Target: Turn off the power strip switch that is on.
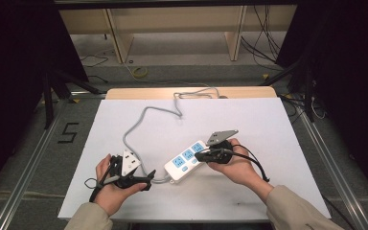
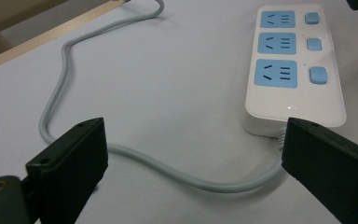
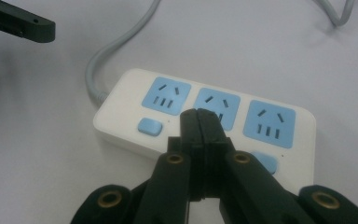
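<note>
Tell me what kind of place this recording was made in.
Probably a lab or recording workshop, not a home: the white-covered wooden table sits inside a metal rail frame, loose cables trail across the grey floor behind, and a black tape mark is stuck beside it.

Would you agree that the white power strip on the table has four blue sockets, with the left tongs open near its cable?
Not quite: the power strip has three blue sockets, not four, each with a blue switch beside it, as the left gripper view shows plainly. The rest holds: the left tongs are open, with the grey cable running between the jaws.
</note>
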Demonstrator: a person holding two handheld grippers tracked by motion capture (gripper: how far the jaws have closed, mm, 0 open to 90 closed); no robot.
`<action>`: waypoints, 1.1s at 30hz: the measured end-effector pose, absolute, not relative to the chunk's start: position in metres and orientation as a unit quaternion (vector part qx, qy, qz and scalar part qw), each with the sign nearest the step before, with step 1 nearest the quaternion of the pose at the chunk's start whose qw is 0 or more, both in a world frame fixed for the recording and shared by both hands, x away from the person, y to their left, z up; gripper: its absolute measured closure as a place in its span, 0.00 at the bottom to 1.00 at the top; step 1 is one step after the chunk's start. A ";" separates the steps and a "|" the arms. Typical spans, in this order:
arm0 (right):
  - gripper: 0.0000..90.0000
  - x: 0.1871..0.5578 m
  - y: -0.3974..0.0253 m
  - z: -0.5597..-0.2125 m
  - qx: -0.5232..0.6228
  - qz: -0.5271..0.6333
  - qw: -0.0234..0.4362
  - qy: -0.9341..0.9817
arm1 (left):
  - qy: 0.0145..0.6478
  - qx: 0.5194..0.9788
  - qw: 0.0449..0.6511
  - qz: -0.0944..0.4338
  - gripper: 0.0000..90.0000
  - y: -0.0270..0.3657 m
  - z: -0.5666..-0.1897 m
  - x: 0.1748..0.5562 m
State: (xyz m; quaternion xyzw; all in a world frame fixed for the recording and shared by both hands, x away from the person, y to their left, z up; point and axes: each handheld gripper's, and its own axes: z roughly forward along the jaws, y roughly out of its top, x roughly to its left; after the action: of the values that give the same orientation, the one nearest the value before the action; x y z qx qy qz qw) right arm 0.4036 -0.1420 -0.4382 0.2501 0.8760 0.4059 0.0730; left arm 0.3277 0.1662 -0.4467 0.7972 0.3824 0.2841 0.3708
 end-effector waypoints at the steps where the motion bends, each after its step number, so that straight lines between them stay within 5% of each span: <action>1: 1.00 0.404 -0.142 -0.438 0.250 0.406 0.073 0.876 | 0.382 0.797 0.371 0.285 0.07 0.166 -0.447 0.328; 33: 1.00 0.426 -0.119 -0.455 0.269 0.345 0.048 0.898 | 0.381 0.796 0.374 0.284 0.07 0.166 -0.447 0.328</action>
State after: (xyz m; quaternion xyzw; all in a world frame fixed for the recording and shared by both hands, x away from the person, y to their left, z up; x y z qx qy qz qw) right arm 0.4256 -0.1195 -0.4550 0.2689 0.8981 0.3446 0.0480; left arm 0.3282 0.1655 -0.4465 0.7962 0.3814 0.2835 0.3744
